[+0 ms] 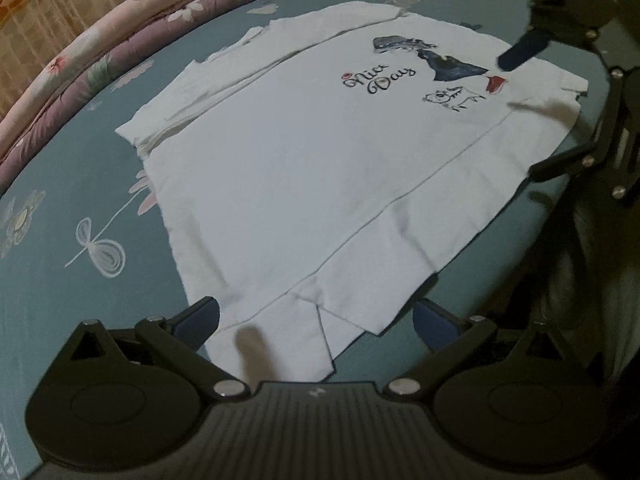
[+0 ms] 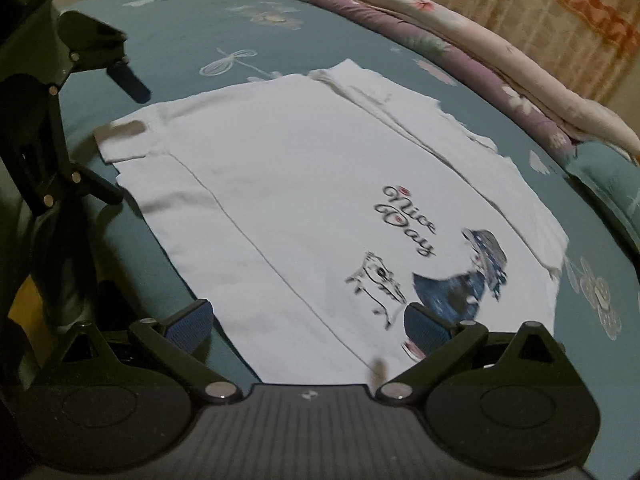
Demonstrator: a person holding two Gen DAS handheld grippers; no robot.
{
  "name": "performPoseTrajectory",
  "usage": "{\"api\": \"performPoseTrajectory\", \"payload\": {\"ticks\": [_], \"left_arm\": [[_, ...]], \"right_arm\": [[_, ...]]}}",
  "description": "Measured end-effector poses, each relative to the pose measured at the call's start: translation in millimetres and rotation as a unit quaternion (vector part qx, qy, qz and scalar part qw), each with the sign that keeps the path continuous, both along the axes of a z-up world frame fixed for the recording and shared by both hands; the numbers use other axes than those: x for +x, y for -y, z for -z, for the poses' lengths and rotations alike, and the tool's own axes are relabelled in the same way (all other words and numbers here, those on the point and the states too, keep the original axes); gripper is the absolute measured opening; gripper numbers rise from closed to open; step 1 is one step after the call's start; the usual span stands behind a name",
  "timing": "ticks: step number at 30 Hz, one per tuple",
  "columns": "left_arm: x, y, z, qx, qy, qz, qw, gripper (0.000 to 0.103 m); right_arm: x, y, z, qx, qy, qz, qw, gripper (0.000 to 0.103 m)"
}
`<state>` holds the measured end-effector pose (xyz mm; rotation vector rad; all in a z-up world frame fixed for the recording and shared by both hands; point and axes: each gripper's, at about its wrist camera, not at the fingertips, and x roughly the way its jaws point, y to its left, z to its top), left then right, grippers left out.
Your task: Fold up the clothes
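- Left tongs (image 1: 316, 316): jaws spread wide, nothing between them. They hang low over the near corner of the shirt (image 1: 320, 168), one finger to each side of the hem. Likely placed so to take that corner.
- Right tongs (image 2: 308, 320): also wide open and empty, low over the shirt's other end, near the print (image 2: 424, 256). The far finger sits over the blue figure; the near one is just off the cloth edge.
- Each tool shows at the edge of the other's view, so the two stand at opposite ends of the near long side. That suits a lift of one long edge together, though I cannot tell whether they are arriving or have just let go.
- Shirt: white, print up, flat on the teal sheet (image 1: 80, 184), mid-bed.
- Near side: a straight strip of cloth lies doubled along the edge, with a clean line running the length.
- Far side: sleeve or side cloth (image 1: 224, 80) lies layered over the body in several ragged steps.
- So the shirt reads as narrowed lengthwise; no crosswise fold shows.
- Far right in the right view: rolled quilts (image 2: 500, 64) along the bed's back, well apart from the shirt.
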<state>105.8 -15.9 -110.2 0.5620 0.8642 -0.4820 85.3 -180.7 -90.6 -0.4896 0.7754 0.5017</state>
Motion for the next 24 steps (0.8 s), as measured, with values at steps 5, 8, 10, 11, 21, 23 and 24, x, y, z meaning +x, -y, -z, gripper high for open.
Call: {"api": "performPoseTrajectory", "payload": {"ticks": [5, 8, 10, 11, 21, 23, 24], "left_arm": [[-2.9, 17.8, 0.8, 0.045, 0.037, 0.058, 0.9966, 0.102], [-9.1, 35.9, 2.7, 0.103, 0.077, 0.126, 0.9837, 0.102], [-12.9, 45.4, 4.8, 0.138, 0.097, 0.169, 0.9711, 0.102], [-14.7, 50.0, 5.9, 0.155, 0.106, 0.19, 0.9636, 0.103], [-20.9, 48.9, 18.7, 0.224, 0.172, 0.243, 0.928, 0.102], [-21.2, 57.9, 20.3, 0.212, 0.183, 0.244, 0.9284, 0.102], [-20.2, 62.2, 20.0, 0.205, 0.185, 0.244, 0.9295, 0.102]], "right_arm": [[6.0, -9.4, -1.0, 0.002, -0.005, 0.005, 1.0, 0.103], [5.9, -4.4, -4.7, 0.015, -0.009, 0.019, 1.0, 0.103], [5.6, -1.6, -7.8, 0.02, -0.007, 0.027, 0.999, 0.103], [5.4, -0.4, -9.4, 0.02, -0.005, 0.03, 0.999, 0.103], [0.6, 14.3, -17.3, 0.042, -0.001, 0.058, 0.997, 0.103], [4.4, 12.8, -16.6, 0.055, -0.006, 0.065, 0.996, 0.103], [6.1, 10.8, -17.0, 0.062, -0.006, 0.067, 0.996, 0.103]]}}
